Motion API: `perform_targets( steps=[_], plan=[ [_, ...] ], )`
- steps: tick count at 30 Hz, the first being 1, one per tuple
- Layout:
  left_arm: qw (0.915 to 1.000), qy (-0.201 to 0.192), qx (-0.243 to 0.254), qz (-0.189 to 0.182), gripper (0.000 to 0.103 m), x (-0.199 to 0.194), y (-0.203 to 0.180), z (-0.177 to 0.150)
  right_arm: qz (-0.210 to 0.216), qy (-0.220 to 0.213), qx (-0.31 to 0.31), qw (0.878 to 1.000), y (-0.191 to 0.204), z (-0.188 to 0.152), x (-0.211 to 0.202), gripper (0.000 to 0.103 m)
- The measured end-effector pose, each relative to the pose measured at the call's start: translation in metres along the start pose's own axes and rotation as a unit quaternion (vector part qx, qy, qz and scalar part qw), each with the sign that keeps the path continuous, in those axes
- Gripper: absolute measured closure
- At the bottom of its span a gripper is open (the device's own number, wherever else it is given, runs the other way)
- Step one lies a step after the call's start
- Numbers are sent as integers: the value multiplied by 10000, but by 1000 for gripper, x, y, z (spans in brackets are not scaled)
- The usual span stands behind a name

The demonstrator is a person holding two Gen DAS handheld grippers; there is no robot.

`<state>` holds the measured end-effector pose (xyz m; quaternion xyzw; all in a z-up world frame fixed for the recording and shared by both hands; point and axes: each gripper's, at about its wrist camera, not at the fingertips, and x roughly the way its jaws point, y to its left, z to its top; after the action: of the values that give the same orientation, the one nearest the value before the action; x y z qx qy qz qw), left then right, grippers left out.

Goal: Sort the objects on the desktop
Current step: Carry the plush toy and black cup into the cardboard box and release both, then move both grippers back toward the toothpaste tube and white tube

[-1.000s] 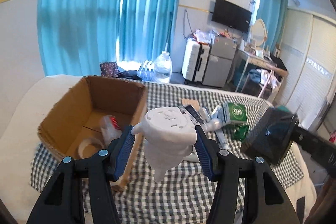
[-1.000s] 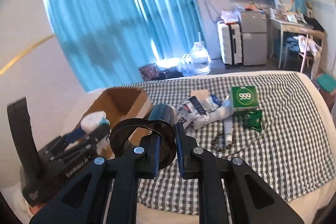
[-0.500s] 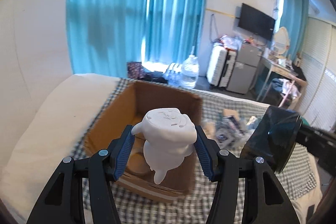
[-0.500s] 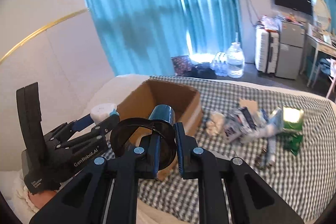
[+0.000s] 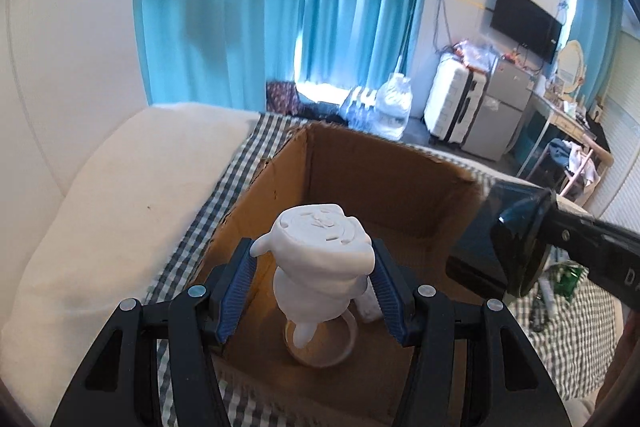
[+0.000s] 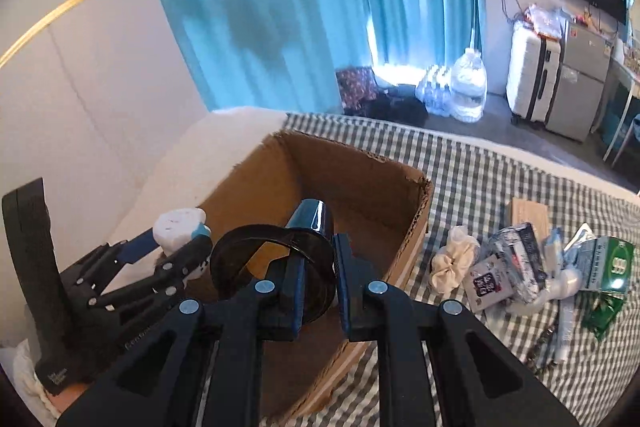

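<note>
I hold the white figurine (image 5: 322,267) clamped in the left gripper (image 5: 316,291) and the dark cup (image 6: 280,267) pinched by its wall in the right gripper (image 6: 318,291), both at frame centre over the cardboard box (image 5: 384,187), ready for dropping.

Turquoise curtains (image 5: 280,7) hang full-length against a pale wall, daylight glowing at their foot; a white suitcase (image 5: 448,107) stands beside a grey cabinet (image 5: 496,119); a dark television (image 5: 524,21) is mounted above; water bottles (image 6: 460,91) sit on the floor.
</note>
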<state>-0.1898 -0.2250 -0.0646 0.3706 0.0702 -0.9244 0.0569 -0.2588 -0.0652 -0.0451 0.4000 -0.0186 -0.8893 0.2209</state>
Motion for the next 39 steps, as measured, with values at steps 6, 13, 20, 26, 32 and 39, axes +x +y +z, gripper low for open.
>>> perform_targets(
  steps=[6,13,20,26,32,39],
  plan=[
    [9996,281,2,-8,44,40,3,10,40,395,-171,9991,-3,-15,28,90],
    [9990,406,-184,-34,18,53,6,16,137,666,-37,9977,-4,-41,30,46],
    [9990,379,-235,70,15,19,11,8,24,345,231,9991,-14,-41,-7,42],
    [9996,187,-196,70,12,-26,-2,-4,-212,-111,446,9987,-26,-47,-60,42],
    [9993,-132,-176,-292,3,-83,-42,-22,-547,-488,752,9945,-57,-71,-121,42],
    [9968,-297,218,-707,0,-123,-116,-47,-1205,-822,1115,9830,-107,-114,-191,42]
  ],
)
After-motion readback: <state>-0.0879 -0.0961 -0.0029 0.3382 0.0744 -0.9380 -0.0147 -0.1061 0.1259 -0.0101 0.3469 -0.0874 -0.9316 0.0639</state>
